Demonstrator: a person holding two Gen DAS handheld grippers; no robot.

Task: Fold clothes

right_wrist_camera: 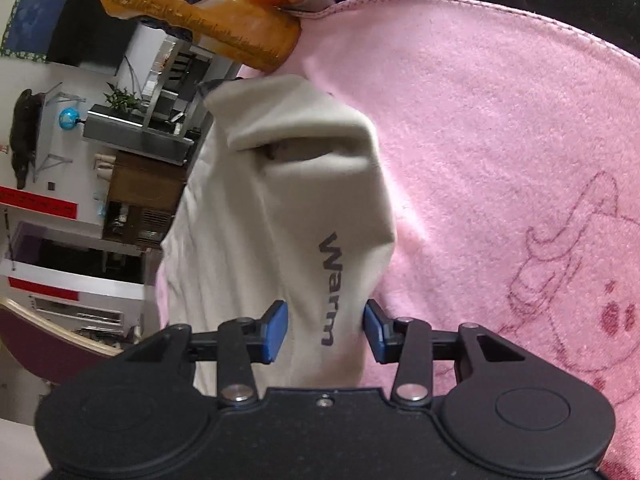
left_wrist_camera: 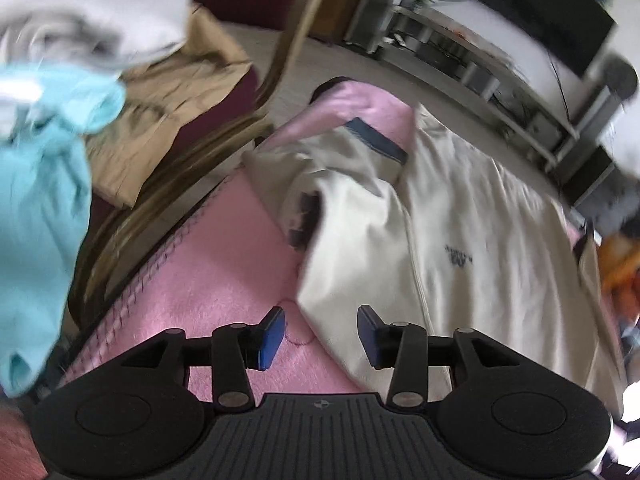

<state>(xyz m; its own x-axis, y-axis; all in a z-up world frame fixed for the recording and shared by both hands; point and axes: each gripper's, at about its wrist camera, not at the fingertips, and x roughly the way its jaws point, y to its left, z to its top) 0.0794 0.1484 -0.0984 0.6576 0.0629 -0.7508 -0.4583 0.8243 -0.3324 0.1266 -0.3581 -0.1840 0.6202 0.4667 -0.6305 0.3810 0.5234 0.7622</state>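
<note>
Cream garment (left_wrist_camera: 460,216), soft matte knit, lies spread on a fuzzy pink blanket (left_wrist_camera: 224,264), with a small dark logo on the chest, a navy-striped collar band and a zip line down the front. One sleeve is folded across toward the left side of the left wrist view. In the right wrist view a cream sleeve (right_wrist_camera: 296,208) printed "Warm" rises in a hump, its cuff end folded over.

Right gripper (right_wrist_camera: 326,330) has jaws apart, sleeve cloth between the blue pads (right_wrist_camera: 276,330); right pad looks to touch the cloth, left one stands clear, no squeeze. Left gripper (left_wrist_camera: 322,336) has jaws apart over the garment's lower edge and bare blanket, nothing held.

Blanket has a stitched edge and a drawn cartoon figure, with open pink area to the right of the sleeve. Orange bottle (right_wrist_camera: 200,12) lies at the blanket's far edge. Turquoise cloth (left_wrist_camera: 44,208), tan cloth (left_wrist_camera: 172,104) and white cloth (left_wrist_camera: 100,12) are piled beyond the blanket's left edge, blurred.
</note>
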